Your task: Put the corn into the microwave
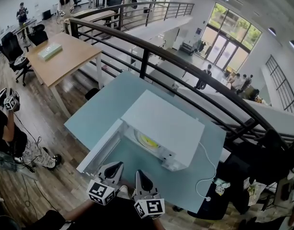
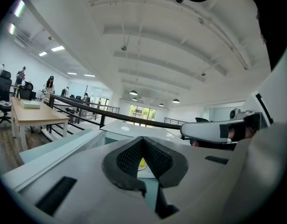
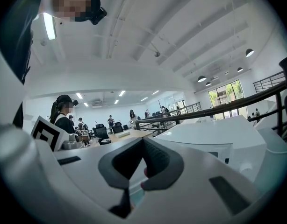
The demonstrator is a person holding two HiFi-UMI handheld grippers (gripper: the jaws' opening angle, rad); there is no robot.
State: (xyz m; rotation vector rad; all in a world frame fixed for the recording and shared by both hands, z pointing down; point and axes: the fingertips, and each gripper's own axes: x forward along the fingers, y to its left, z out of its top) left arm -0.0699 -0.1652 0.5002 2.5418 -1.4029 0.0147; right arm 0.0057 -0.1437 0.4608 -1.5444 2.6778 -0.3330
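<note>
The corn (image 1: 149, 140) lies on the round plate (image 1: 143, 136) inside the white microwave (image 1: 163, 123), whose door (image 1: 100, 146) hangs open to the left. The microwave stands on a pale surface (image 1: 96, 110). The left hand-held gripper (image 1: 119, 166) and the right hand-held gripper (image 1: 139, 174) hover just before the opening, jaws pressed together, holding nothing

Head view: set high, facing steeply down onto the microwave (image 1: 163, 128) and table (image 1: 96, 109), both near; left gripper (image 1: 117, 166) and right gripper (image 1: 139, 175) at bottom edge. Left gripper view: set low behind own jaws, facing level, close up to the microwave's open front. Right gripper view: likewise low, facing level, microwave to the right. Shared by all three: microwave, black railing (image 1: 185, 66), wooden desk (image 1: 65, 56)
</note>
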